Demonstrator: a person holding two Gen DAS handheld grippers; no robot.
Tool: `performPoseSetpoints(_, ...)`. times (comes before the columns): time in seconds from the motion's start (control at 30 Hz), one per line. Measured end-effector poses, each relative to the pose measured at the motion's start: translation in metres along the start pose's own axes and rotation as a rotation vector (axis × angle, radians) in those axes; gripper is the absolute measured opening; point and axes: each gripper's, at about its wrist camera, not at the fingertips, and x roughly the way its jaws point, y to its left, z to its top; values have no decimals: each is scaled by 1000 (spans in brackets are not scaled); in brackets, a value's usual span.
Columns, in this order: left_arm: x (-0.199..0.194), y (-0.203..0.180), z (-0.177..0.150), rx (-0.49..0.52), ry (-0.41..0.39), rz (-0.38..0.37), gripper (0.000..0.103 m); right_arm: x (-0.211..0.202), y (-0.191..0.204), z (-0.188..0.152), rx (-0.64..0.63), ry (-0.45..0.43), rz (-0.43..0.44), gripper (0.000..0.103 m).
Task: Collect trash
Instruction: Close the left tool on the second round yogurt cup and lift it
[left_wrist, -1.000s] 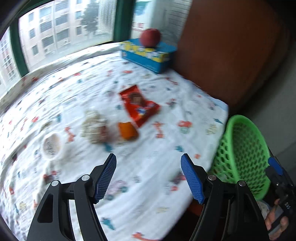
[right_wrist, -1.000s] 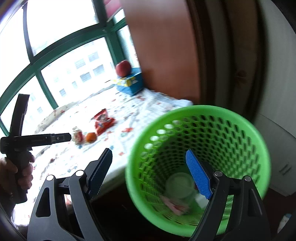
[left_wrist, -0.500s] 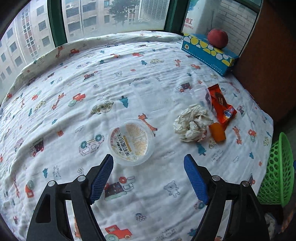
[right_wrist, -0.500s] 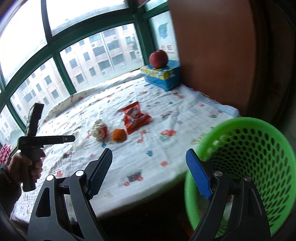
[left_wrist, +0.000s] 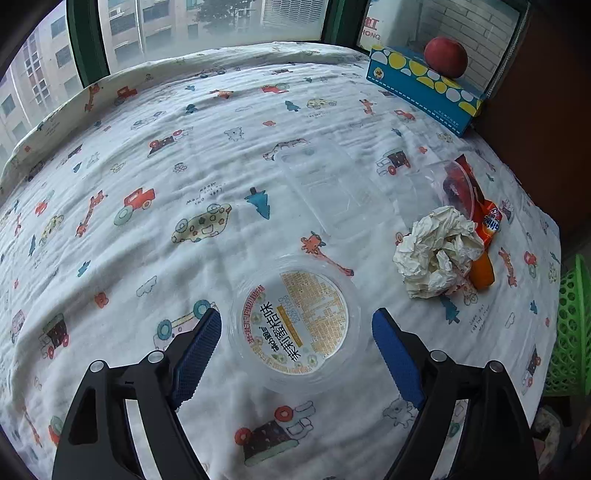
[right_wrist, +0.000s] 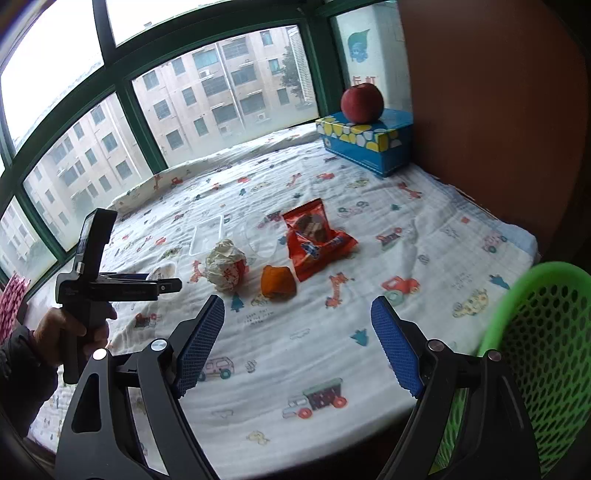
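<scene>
Going for the clear lid (left_wrist: 295, 325) w/ my left hand-held gripper (left_wrist: 295, 328), jaws just opened wide around it, nothing gripped yet; next: lower, squeeze, carry to green basket (left_wrist: 570, 328) right of it.

I see a round lid (left_wrist: 295, 328) lying flat on the bed (left_wrist: 155, 236) — a paper ball (left_wrist: 437, 253) sits to its right. Behind the ball lies a snack bag (right_wrist: 314, 236). Far back, an apple (right_wrist: 362, 102) rests on a box (right_wrist: 365, 144) — a basket (right_wrist: 543, 354) stands off the bed's right edge.
</scene>
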Motion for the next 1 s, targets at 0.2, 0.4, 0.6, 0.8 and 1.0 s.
performPoseSetpoints(0.2, 8, 6, 1, 4, -2, -20, 72, 25, 14, 6, -16, 27, 20, 81)
performPoseSetpoints(0.4, -1, 9, 0, -2, -30, -54, 65, 44, 29, 12, -46, 46, 34, 81)
performPoseSetpoints(0.6, -26, 22, -3, -36, -71, -71, 65, 69, 48, 17, -70, 78, 64, 81)
performPoseSetpoints(0.8, -54, 41, -6, -54, -117, -52, 65, 102, 67, 22, -45, 118, 92, 77)
performPoseSetpoints(1.0, -65, 57, -12, -75, -136, -44, 65, 135, 80, 25, -11, 167, 91, 72)
